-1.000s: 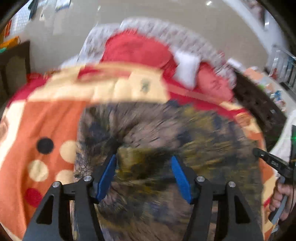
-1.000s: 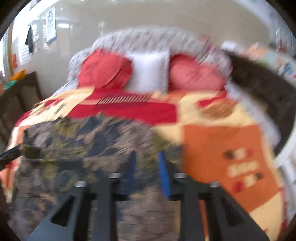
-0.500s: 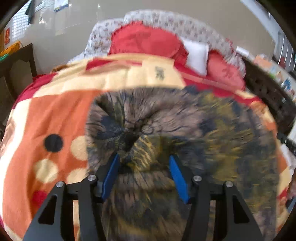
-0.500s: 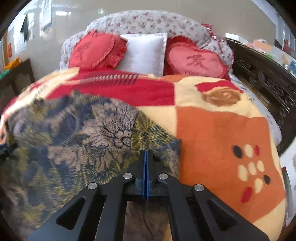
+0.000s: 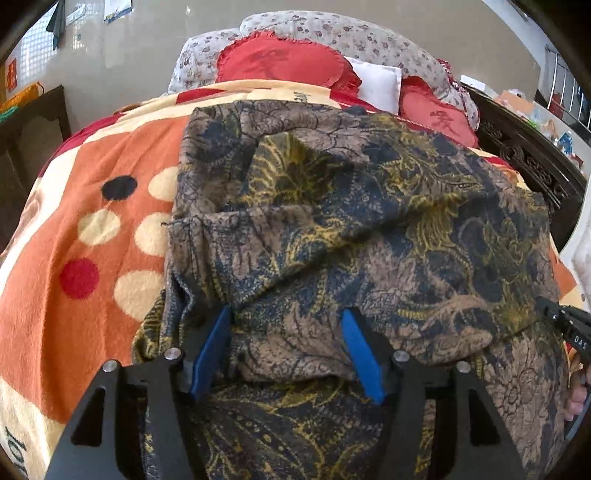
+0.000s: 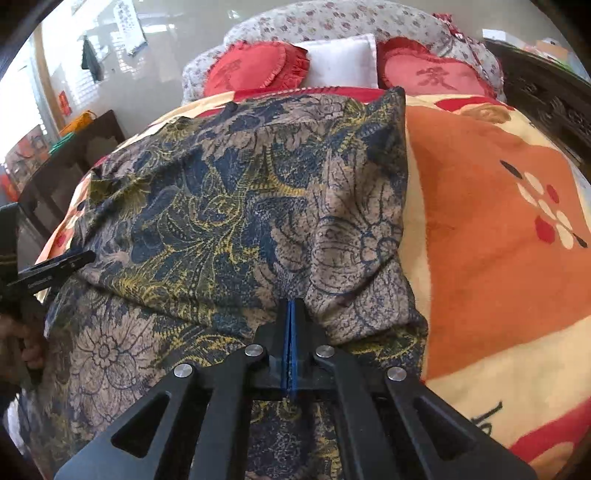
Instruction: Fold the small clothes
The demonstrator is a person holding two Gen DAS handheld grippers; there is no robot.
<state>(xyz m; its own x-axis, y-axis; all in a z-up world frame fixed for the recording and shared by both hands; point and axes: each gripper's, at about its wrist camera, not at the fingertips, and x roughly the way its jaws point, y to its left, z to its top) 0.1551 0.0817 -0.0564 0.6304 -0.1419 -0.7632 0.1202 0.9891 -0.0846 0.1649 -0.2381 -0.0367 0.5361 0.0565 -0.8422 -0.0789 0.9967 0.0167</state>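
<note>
On the bed's orange blanket lies the floral garment, its near part folded over. Left tongs stand wide apart around a fold, gripping nothing; right tongs are pinched together on the garment's folded edge.

The bed was covered by an orange, cream and red blanket with dotted motifs. A brown, blue and yellow floral garment was spread over the blanket and doubled over on itself. At twelve o'clock, against the floral-upholstered headboard, two red heart-shaped cushions were propped, with a white pillow set between them.
</note>
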